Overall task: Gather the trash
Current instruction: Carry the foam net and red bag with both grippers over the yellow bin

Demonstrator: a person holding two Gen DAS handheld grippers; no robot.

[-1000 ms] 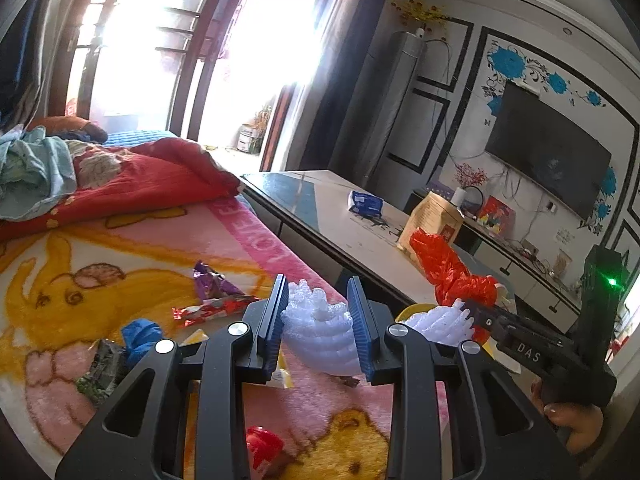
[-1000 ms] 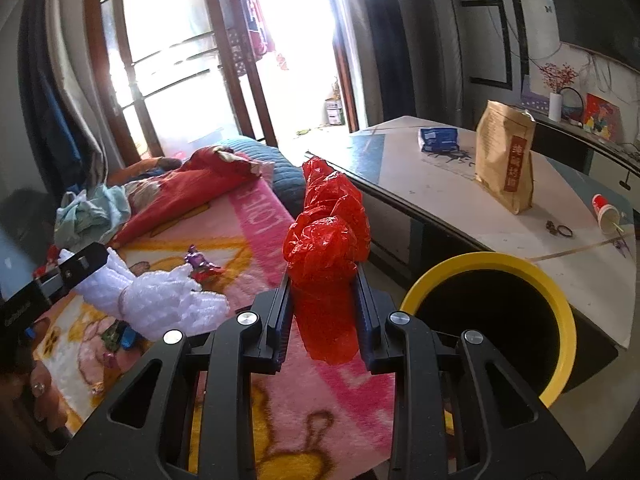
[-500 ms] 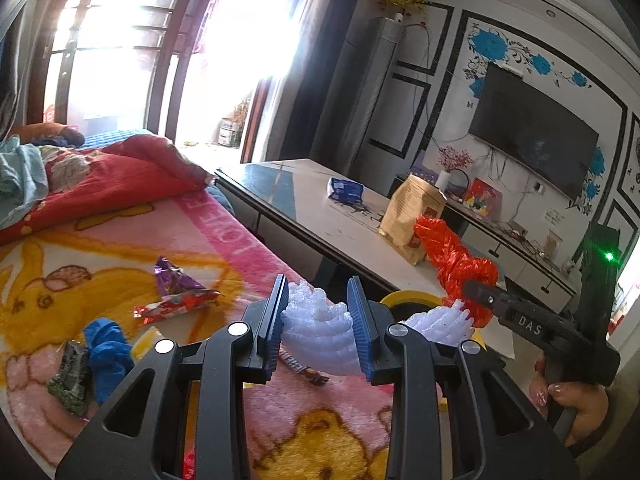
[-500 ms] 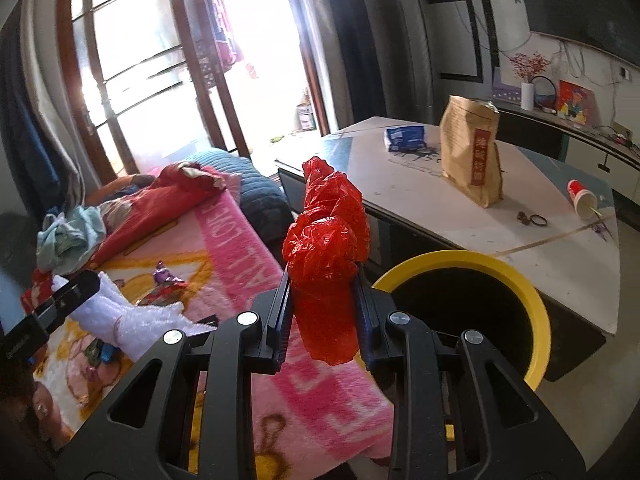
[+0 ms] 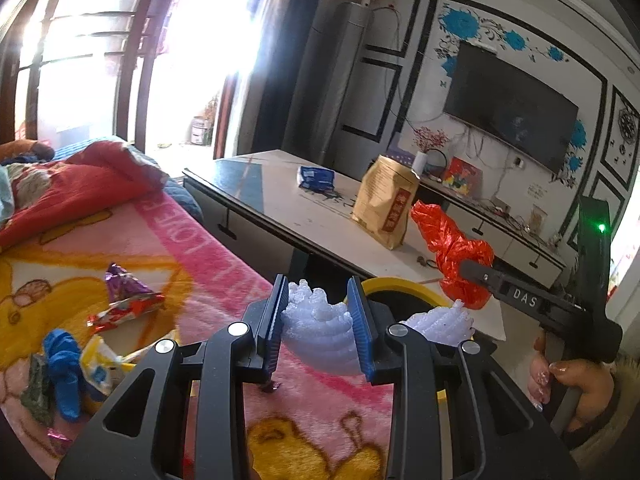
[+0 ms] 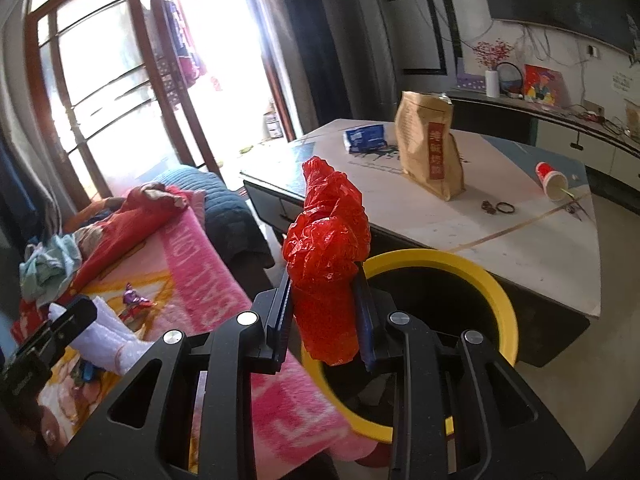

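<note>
My left gripper point(image 5: 318, 332) is shut on a white foam net sleeve point(image 5: 318, 326), held over the pink blanket's edge beside the bin. My right gripper point(image 6: 324, 320) is shut on a crumpled red plastic bag point(image 6: 326, 240), held just left of the yellow-rimmed black bin point(image 6: 496, 280). In the left wrist view the red bag point(image 5: 456, 256) and right gripper point(image 5: 472, 270) hang above the bin rim point(image 5: 400, 284). Loose wrappers point(image 5: 124, 300) and a blue scrap point(image 5: 64, 364) lie on the blanket. The left gripper shows in the right wrist view point(image 6: 60, 316) with the foam point(image 6: 108, 340).
A low white-and-blue table point(image 6: 520, 216) stands behind the bin, with a brown paper bag point(image 6: 430, 152), a blue packet point(image 6: 364, 136) and a tipped red cup point(image 6: 552, 176). Bedding and clothes point(image 6: 52, 260) pile at the blanket's far end. A TV point(image 5: 508, 108) hangs on the wall.
Both grippers have moved right, toward the bin, keeping their loads. The bin's rim now looms larger beside the red bag.
</note>
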